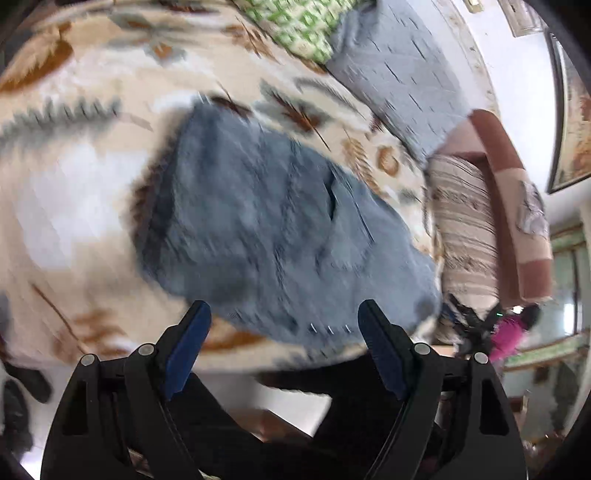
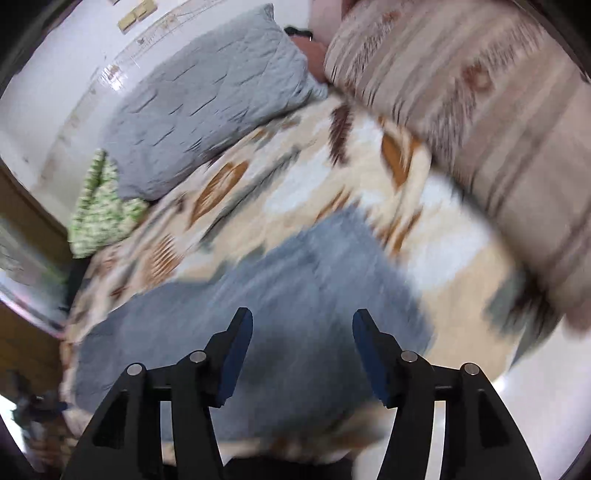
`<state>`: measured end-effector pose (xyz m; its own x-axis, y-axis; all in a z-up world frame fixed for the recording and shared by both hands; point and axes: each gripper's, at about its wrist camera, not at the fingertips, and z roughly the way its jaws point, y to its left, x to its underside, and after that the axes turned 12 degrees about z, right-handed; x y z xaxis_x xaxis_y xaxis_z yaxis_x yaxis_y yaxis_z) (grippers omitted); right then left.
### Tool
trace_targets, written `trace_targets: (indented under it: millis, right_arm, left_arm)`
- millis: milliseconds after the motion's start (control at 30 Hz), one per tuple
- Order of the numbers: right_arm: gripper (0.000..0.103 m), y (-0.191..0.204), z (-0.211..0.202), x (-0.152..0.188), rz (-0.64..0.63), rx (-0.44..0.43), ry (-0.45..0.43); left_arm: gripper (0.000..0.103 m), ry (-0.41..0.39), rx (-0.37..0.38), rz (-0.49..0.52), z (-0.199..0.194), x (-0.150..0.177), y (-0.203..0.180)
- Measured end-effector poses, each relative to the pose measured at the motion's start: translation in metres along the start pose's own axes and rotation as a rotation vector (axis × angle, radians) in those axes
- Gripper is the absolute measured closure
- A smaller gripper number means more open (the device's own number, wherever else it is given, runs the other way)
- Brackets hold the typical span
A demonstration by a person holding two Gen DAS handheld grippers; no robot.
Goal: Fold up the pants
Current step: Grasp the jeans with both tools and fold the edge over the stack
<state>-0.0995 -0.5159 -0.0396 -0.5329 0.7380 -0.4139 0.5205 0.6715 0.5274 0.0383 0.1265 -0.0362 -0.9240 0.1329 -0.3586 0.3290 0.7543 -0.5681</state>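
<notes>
Blue-grey jeans (image 1: 266, 221) lie folded into a compact bundle on a cream bedspread with brown and grey leaf patterns (image 1: 92, 110). A back pocket faces up. My left gripper (image 1: 284, 314) is open and empty, held above the near edge of the jeans. In the right wrist view the same jeans (image 2: 295, 280) lie below my right gripper (image 2: 303, 321), which is open and empty above them. Both views are blurred by motion.
A grey quilted pillow (image 1: 406, 74) (image 2: 207, 99) and a green patterned cloth (image 1: 299, 26) (image 2: 99, 210) lie at the far side of the bed. A striped beige cushion (image 2: 480, 110) (image 1: 465, 229) sits at the bed's end. The white floor (image 2: 535, 406) shows beyond the bed edge.
</notes>
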Motion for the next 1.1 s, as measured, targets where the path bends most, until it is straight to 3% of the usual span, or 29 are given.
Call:
trace_targets:
  millis: [167,333,500,533,567,600,633,667,800,900,967,1100]
  right_arm:
    - [0.044,-0.012,0.01,0.038,0.099,-0.092,0.107]
    - [0.044,-0.032,0.019,0.053,0.239,-0.173,0.171]
    - [0.047,-0.035,0.033,0.05,0.278,-0.219,0.141]
    - [0.048,-0.034,0.038,0.048,0.285,-0.219,0.139]
    - [0.056,-0.032,0.044,0.047,0.282,-0.207,0.143]
    - [0.081,-0.03,0.05,0.046,0.275,-0.182,0.157]
    - [0.094,-0.025,0.056,0.045,0.258,-0.153,0.175]
    - [0.099,-0.022,0.057,0.045,0.249,-0.16,0.177]
    - [0.099,-0.003,0.028,0.044,0.21,-0.284,0.129]
    - [0.099,-0.004,0.024,0.055,0.197,-0.279,0.167]
    - [0.099,-0.016,0.037,0.063,0.209,-0.219,0.196]
    - [0.092,-0.033,0.056,0.071,0.268,-0.194,0.237]
  left_arm:
    - [0.021,0.081,0.026,-0.064,0.036,0.004,0.004]
    - [0.021,0.053,0.032,-0.089,0.043,-0.006,0.003]
    - [0.022,0.075,0.007,-0.133,0.058,-0.013,0.008]
    - [0.033,0.073,-0.002,-0.141,0.06,-0.014,0.009]
    - [0.059,0.069,-0.007,-0.139,0.06,-0.016,0.009]
    - [0.072,0.07,-0.027,-0.138,0.06,-0.017,0.008]
    - [0.091,0.069,-0.042,-0.141,0.059,-0.02,0.008]
    - [0.094,0.061,-0.032,-0.148,0.057,-0.021,0.008]
    - [0.094,-0.013,-0.078,-0.103,0.031,-0.02,-0.003]
    - [0.094,-0.014,-0.112,-0.112,0.029,-0.014,0.007]
    - [0.093,0.017,-0.115,-0.159,0.041,-0.008,0.024]
    - [0.09,0.05,-0.079,-0.225,0.05,-0.002,0.041]
